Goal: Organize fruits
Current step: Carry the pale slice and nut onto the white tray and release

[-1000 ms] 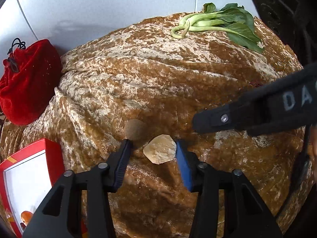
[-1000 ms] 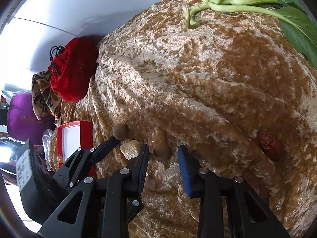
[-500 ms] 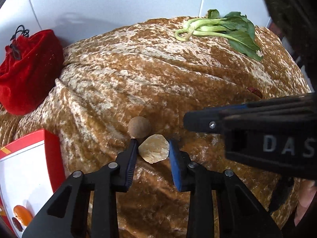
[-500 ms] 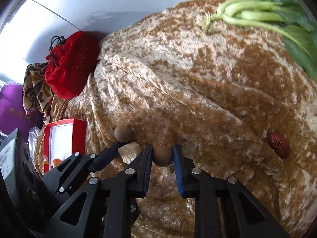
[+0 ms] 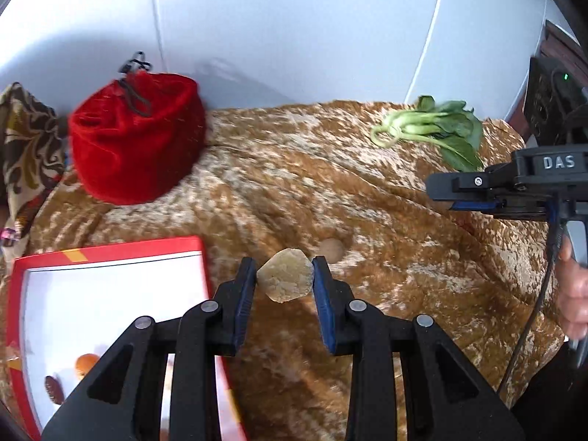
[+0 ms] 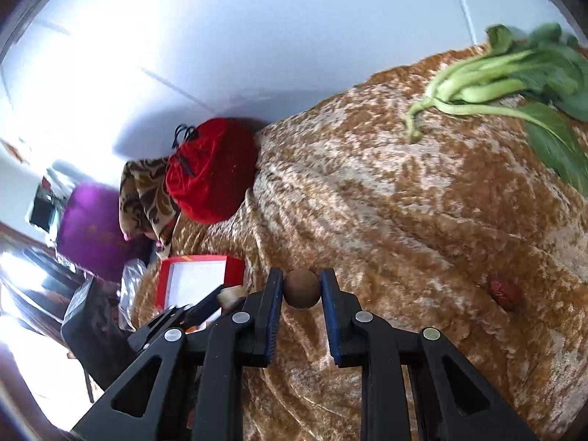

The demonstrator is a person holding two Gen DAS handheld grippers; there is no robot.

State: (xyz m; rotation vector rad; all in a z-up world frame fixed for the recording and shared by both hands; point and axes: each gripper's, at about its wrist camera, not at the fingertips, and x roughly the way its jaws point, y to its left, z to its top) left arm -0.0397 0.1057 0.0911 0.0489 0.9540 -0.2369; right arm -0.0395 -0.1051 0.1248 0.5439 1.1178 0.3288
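Two grippers, two catches, both clear of the brown velvet cloth (image 5: 294,183)!
Left gripper (image 5: 283,279) has its blue pads clamped on a pale yellow, lumpy fruit piece (image 5: 285,275); just beyond its right jaw a round brown longan (image 5: 332,250) lies on the cloth, and left of its left jaw sits the red-rimmed box (image 5: 110,253). Right gripper (image 6: 302,288) pinches a brown longan (image 6: 302,289) narrowly; a red date (image 6: 506,291) lies well off to the right of its jaws, bok choy (image 6: 496,88) far beyond.
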